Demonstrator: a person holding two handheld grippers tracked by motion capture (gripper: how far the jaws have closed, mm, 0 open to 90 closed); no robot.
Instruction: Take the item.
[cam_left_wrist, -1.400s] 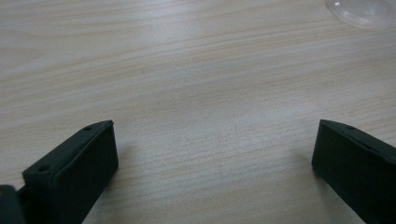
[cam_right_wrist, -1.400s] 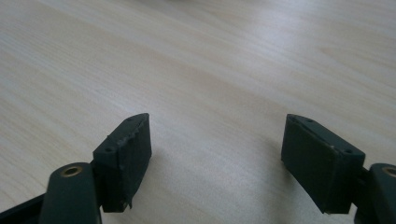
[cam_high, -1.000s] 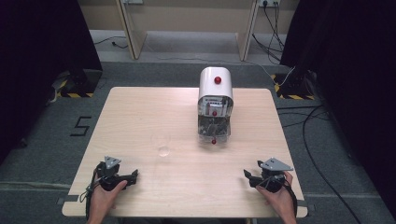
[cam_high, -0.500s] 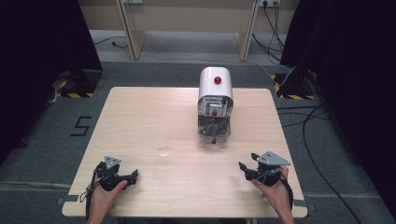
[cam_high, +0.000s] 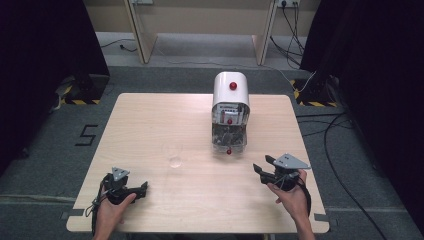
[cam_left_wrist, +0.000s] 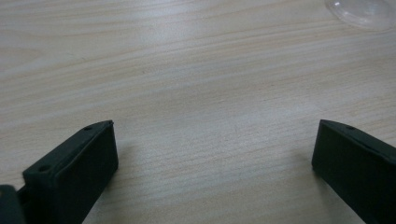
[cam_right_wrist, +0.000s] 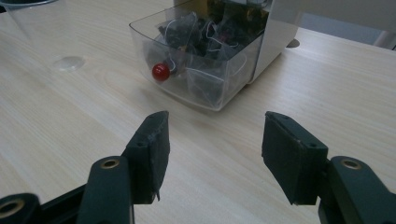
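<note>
Fingers: right gripper (cam_high: 261, 169) released, just been closing, nothing between | left gripper (cam_high: 142, 188) released, near front-left corner | tea-bag dispenser (cam_high: 229, 117) past desk (cam_high: 150, 125) centre, clear cup (cam_high: 175, 155) beside it

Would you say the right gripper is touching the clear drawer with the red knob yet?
Apart. In the right gripper view, bare table lies between the right gripper and the clear drawer; its jaws, which have just been closing, hold nothing. The high view shows the gap too.
</note>
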